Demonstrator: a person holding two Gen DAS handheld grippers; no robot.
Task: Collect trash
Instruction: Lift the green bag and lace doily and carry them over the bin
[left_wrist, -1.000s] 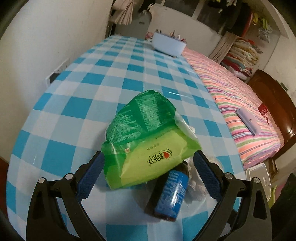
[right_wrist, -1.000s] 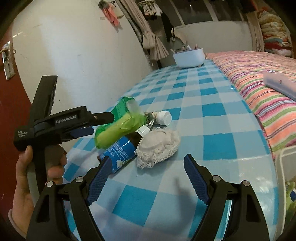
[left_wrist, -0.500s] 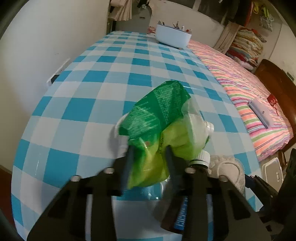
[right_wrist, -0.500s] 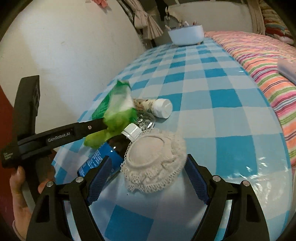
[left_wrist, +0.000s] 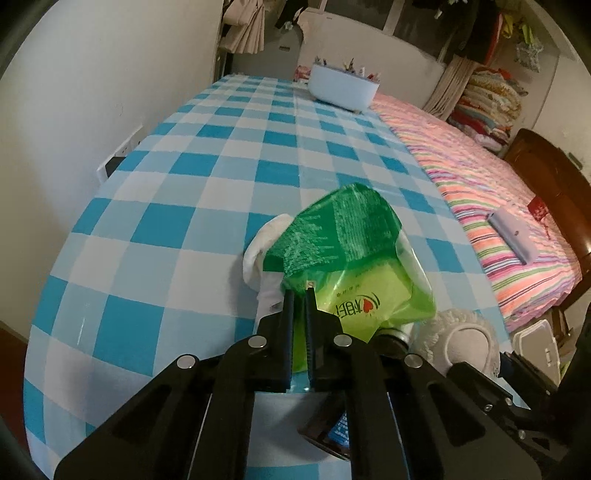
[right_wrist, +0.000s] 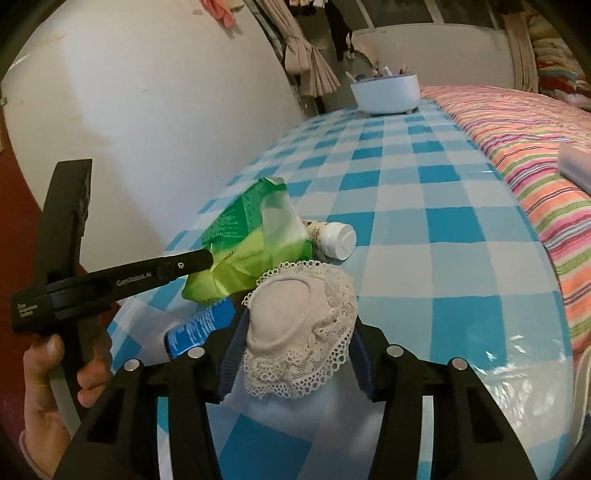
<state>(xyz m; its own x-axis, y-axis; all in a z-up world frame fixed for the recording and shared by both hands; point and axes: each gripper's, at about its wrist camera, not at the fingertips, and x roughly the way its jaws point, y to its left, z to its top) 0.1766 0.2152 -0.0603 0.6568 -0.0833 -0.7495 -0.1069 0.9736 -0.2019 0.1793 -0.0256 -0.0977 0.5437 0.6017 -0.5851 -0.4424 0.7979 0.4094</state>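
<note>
left gripper (left_wrist: 299, 295): jaws together, pinching edge of green wrapper (left_wrist: 343, 251), lifted off checked surface (left_wrist: 184, 206) | right gripper (right_wrist: 295, 332): jaws just been closing, pads against lace-edged cloth pad (right_wrist: 299, 325) between them | blue-label bottle (right_wrist: 199, 326) lying under wrapper | white-capped bottle (right_wrist: 334, 240) just behind wrapper

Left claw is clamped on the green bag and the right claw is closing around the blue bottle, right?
Not quite. The left claw is clamped on the green bag, but the right claw has just been closing around the lace pad, not the blue bottle, which lies beside it. The right wrist view shows this.
</note>
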